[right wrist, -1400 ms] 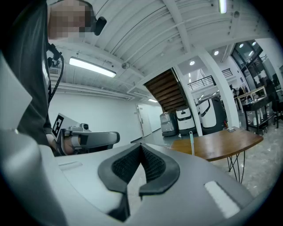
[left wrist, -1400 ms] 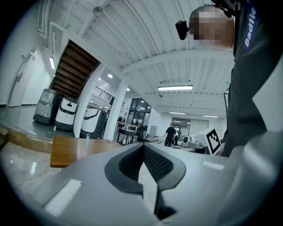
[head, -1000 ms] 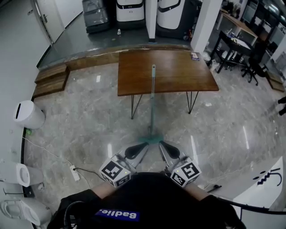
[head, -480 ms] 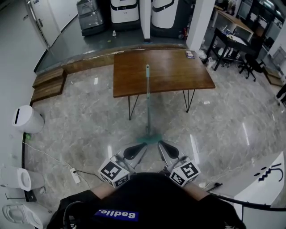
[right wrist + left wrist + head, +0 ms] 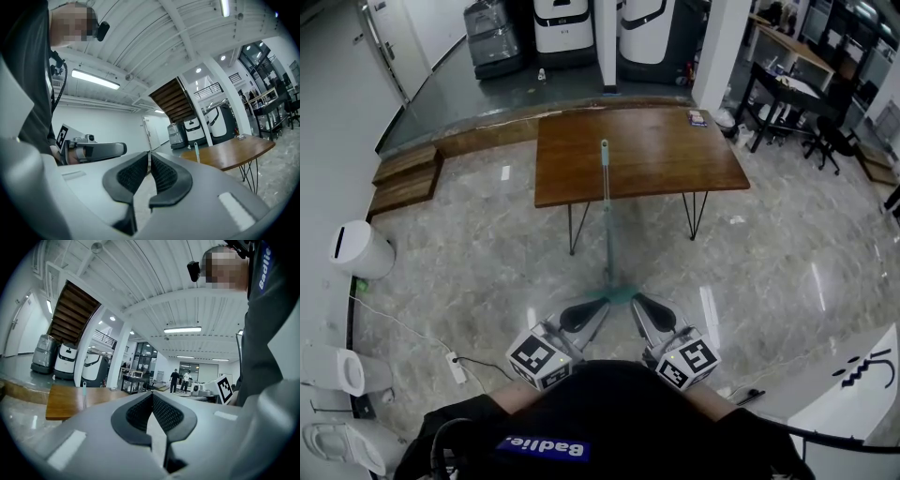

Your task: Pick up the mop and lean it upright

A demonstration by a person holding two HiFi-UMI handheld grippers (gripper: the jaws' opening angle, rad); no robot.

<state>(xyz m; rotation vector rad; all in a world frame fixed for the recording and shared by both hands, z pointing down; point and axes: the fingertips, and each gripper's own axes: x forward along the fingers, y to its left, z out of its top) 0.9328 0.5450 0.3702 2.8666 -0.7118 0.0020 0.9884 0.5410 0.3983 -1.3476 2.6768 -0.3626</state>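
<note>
Now, your left gripper [image 5: 592, 307], at 7 o'clock, is pinched closed and empty. Your right gripper [image 5: 642, 307], at 5 o'clock, has just been opening to a narrow, empty slit. At 12 o'clock the mop [image 5: 607, 216] stands upright against the table [image 5: 675, 159].

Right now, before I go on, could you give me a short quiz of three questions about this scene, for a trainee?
1. True or false: the mop lies flat on the floor.
2. The mop's handle leans on: A) a chair B) the wooden table C) a door.
3. What is between the pads of the left gripper?

Key: 1 false, it stands upright. 2 B. 3 nothing; its jaws are together.
</note>
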